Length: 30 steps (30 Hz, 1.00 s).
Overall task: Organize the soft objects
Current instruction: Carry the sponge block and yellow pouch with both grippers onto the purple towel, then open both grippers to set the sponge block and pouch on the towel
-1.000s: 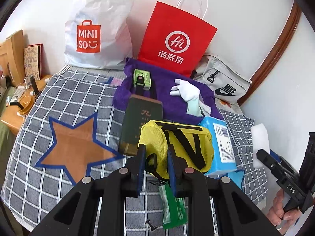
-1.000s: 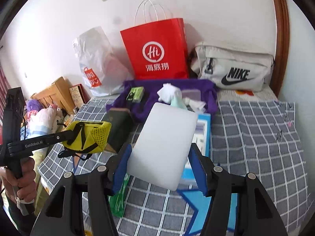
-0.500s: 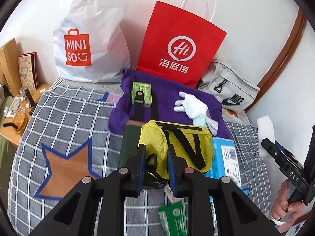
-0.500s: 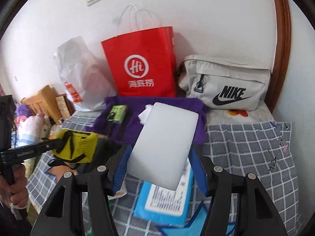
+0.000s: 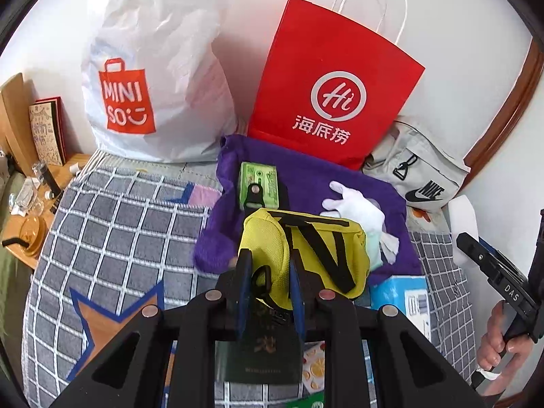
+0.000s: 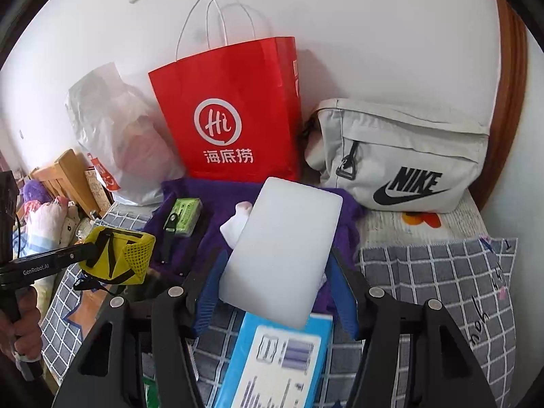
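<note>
holding a yellow mesh pouch with black straps, the left gripper is clenched tight on its edge and keeps it lifted above the purple cloth. the right gripper grasps a white flat rectangular pad between its blue fingers, tilted, above the blue tissue pack on the grey checked blanket. on the cloth lie a white glove and a green packet. behind stand a red paper bag, a white plastic bag and a grey nike bag.
</note>
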Each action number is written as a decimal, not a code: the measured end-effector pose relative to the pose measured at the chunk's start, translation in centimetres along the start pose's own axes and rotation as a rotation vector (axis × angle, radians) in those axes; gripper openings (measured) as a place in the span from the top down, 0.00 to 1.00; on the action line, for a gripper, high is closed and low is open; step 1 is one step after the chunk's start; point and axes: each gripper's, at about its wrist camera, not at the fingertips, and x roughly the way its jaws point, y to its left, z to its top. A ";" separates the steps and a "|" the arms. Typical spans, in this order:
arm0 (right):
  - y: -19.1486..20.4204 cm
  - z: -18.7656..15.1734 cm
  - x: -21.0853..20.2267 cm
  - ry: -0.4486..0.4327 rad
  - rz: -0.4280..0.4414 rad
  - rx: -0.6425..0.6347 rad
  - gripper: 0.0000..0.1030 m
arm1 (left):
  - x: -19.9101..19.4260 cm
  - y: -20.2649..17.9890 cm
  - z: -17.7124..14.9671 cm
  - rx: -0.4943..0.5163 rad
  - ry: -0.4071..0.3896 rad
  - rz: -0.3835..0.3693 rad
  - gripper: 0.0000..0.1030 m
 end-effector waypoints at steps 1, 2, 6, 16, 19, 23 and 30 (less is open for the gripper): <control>-0.2 0.3 0.4 0.004 0.007 0.003 0.43 | 0.2 -0.1 0.3 0.001 -0.001 0.008 0.80; -0.5 0.6 1.0 0.010 0.013 0.010 0.43 | 0.5 -0.2 0.7 0.008 -0.008 0.035 0.80; -1.2 1.7 3.3 0.048 0.037 0.030 0.43 | 1.5 -0.6 1.8 0.022 -0.014 0.044 0.80; -2.5 1.1 9.2 0.174 0.074 0.054 0.43 | 5.5 -1.2 2.8 0.036 0.032 0.042 0.80; -2.5 0.8 10.2 0.197 0.045 0.026 0.43 | 6.8 -1.3 2.8 0.035 0.053 0.027 0.80; -2.6 0.3 11.3 0.242 0.046 0.013 0.43 | 8.3 -1.8 2.8 0.050 0.081 0.035 0.80; -3.0 -0.3 12.7 0.296 0.019 0.009 0.42 | 10.3 -2.3 2.5 0.058 0.114 0.038 0.80</control>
